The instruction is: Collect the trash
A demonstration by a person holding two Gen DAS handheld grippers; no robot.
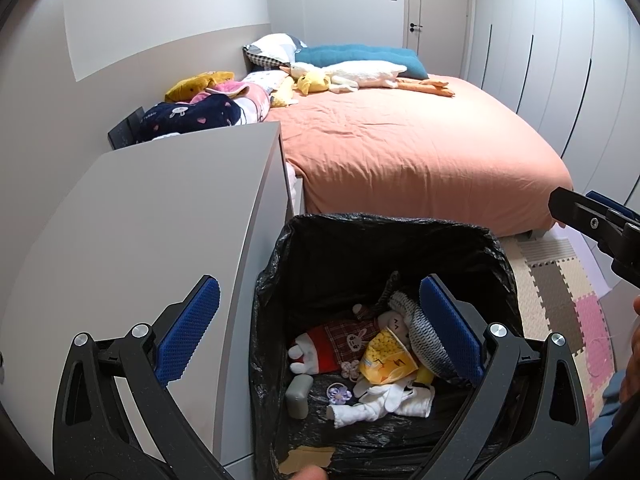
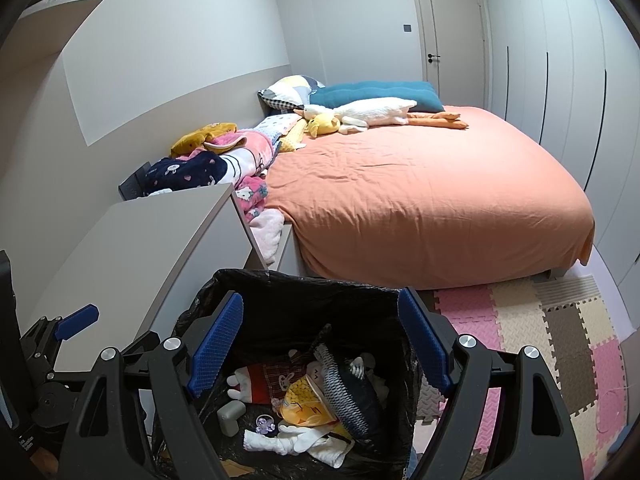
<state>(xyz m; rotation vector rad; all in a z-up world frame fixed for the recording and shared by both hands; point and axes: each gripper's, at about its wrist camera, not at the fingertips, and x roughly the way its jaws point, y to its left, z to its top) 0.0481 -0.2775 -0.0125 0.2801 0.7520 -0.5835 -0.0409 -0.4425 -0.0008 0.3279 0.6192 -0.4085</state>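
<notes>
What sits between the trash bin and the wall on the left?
A grey cabinet fills that stretch, right beside the black-lined trash bin; the left wrist view shows it best.

Below the fingers, the bin liner (image 1: pixel 320 248) is thin, glossy, crinkled black plastic. The pads (image 1: pixel 192 332) are blue, dimpled rubber on matt black plastic arms with shiny metal bolts. Beyond them the bedspread (image 2: pixel 420 200) is matt, creased cloth; the mat (image 2: pixel 560 340) looks foam.
</notes>
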